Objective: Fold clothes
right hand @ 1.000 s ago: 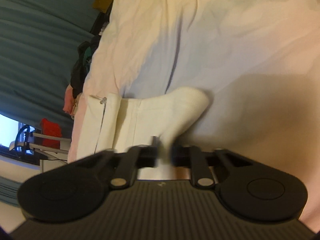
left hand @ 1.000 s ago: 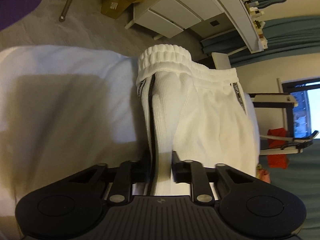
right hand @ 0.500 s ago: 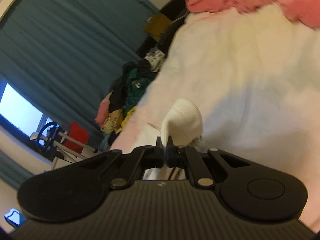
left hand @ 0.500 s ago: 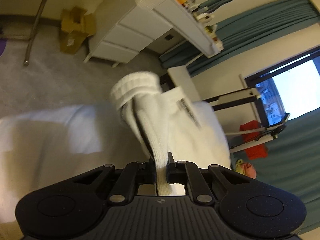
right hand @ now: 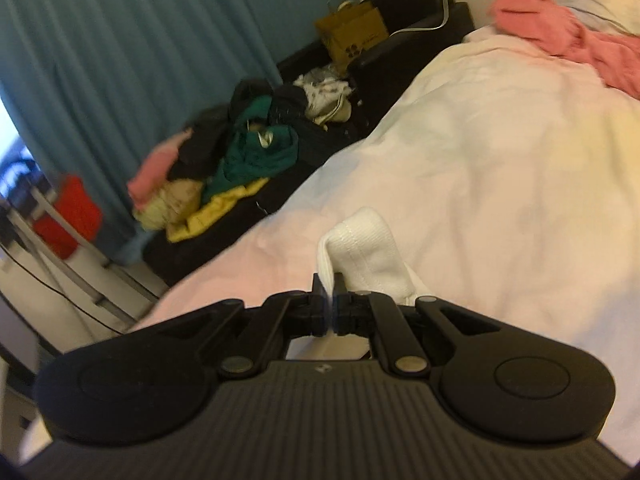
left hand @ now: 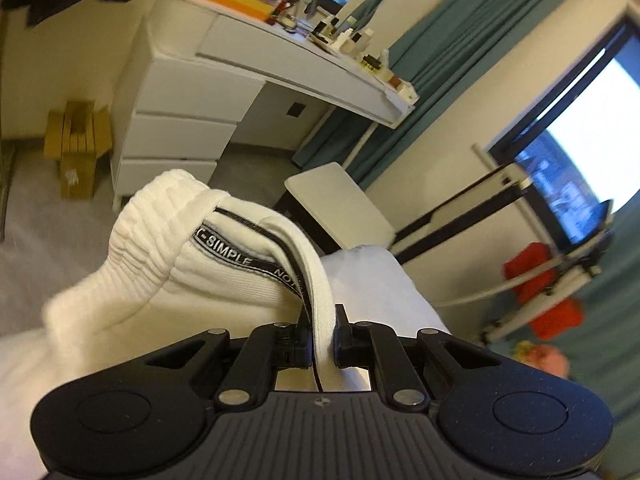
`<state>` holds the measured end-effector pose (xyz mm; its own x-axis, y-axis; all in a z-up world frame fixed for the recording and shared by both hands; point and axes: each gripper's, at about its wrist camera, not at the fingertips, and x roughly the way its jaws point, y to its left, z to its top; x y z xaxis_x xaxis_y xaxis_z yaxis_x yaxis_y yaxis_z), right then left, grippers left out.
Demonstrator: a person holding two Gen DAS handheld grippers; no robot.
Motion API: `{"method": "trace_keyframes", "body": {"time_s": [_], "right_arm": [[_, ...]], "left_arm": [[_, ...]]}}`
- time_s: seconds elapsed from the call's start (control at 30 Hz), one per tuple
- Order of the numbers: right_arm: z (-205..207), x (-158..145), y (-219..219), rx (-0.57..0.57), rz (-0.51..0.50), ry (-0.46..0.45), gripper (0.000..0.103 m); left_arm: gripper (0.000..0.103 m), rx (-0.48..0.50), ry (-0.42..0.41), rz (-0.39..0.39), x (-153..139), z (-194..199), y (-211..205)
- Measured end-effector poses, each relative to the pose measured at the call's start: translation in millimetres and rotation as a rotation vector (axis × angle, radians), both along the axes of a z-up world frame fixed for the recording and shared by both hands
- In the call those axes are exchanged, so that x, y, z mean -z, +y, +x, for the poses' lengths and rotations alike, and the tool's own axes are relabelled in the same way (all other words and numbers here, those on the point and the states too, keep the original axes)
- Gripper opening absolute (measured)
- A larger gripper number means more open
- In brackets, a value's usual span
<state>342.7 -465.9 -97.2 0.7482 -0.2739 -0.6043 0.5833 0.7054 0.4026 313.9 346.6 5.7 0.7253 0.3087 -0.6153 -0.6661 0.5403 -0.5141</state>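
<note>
My left claw (left hand: 323,336) is clamped on a bunched white edge of the shorts (left hand: 192,272), a black drawstring running through the same pinch; my right claw (right hand: 331,300) is clamped on a thin fold of the hem. The shorts hang between the two, lifted off the bed (right hand: 500,168). I judge the right pinch the weak point: so little cloth sits between the pads that a sharp tug could pull it free and drop that side in a heap. On the left, the cord may slide and let the fabric creep out. Uneven pulling would twist the fold, and the waistband could catch the pink garment (right hand: 560,36) further up the bed.
</note>
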Motion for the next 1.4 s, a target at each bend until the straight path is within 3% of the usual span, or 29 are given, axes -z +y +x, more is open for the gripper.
{"method": "trace_keyframes", "body": {"time_s": [0.13,0.2,0.37,0.4,0.43,0.5,0.53,0.57,0.6,0.67,0.73,0.87,1.1,1.2,1.4], "right_arm": [[51.3,40.4,-0.2,-0.003,-0.015,0.102,0.006],[56.2,50.5,-0.1,-0.026,-0.018,0.128,0.006],[61.3,60.9,1.2,-0.114,-0.022,0.187,0.008],[58.6,55.9,2.6,-0.138,-0.022,0.209,0.009],[55.6,50.5,4.0,-0.161,-0.021,0.232,0.009],[49.6,39.8,6.9,-0.209,-0.019,0.278,0.012],[42.9,32.6,10.5,-0.232,0.007,0.279,0.015],[35.7,25.2,14.2,-0.255,0.036,0.278,0.027],[25.8,17.3,18.4,-0.29,0.083,0.271,0.051],[6.4,-1.1,30.7,-0.333,0.117,0.273,0.07],[-14.9,-28.1,48.4,-0.334,0.078,0.286,0.07],[-47.2,-73.7,79.5,-0.478,0.067,0.262,0.075],[-90.1,-131.6,103.4,-0.615,-0.013,0.227,0.075],[-104.2,-127.3,93.6,-0.615,0.043,0.157,0.075],[-135.1,-34.1,60.4,-0.49,0.398,-0.01,0.077]], "left_arm": [[0.01,-0.013,0.126,0.039,36.7,77.4,-10.0],[0.011,-0.013,0.18,0.073,53.2,100.0,-16.0],[0.019,-0.01,0.206,0.105,71.5,98.6,-22.5],[0.024,0.0,0.208,0.111,69.3,93.3,-23.7],[0.039,0.01,0.21,0.118,66.6,87.8,-24.9],[0.059,0.086,0.208,0.113,58.4,70.3,-28.1],[0.06,0.126,0.207,0.11,54.2,61.3,-29.7],[0.061,0.166,0.206,0.107,50.0,52.3,-31.3],[0.066,0.184,0.201,0.117,45.3,42.7,-35.0],[0.074,0.201,0.183,0.127,35.9,18.1,-42.9],[0.074,0.23,0.158,0.09,29.9,-10.3,-47.6],[0.074,0.232,0.141,0.007,21.5,-58.8,-48.0],[0.077,0.19,0.129,-0.052,4.6,-121.7,-33.7],[0.079,0.182,0.108,-0.094,13.2,-141.3,-26.0],[0.079,0.118,0.016,-0.139,62.7,-167.5,-12.9]]}}
